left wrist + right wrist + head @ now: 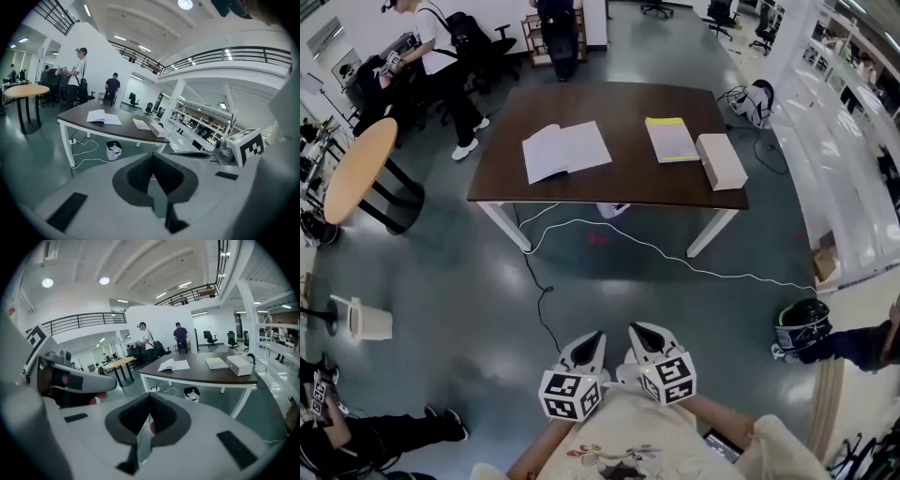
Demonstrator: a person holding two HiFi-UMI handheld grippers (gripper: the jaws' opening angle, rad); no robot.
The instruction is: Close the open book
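Observation:
The open book (565, 150) lies flat, white pages up, on the left half of a dark brown table (619, 192) across the floor from me. It also shows far off as the open book (104, 117) and the open book (174, 364) in the two gripper views. My left gripper (594, 339) and right gripper (639, 332) hang side by side close to my body, well short of the table. In its own view the left gripper (152, 158) has its jaws pressed together on nothing. The right gripper (149, 398) is likewise shut and empty.
A yellow-edged notebook (672, 139) and a white box (721, 160) lie on the table's right half. A white cable (675, 258) and a black cable (539, 300) run across the floor between me and the table. A round wooden table (358, 169) stands left, a helmet (802, 325) right, people behind.

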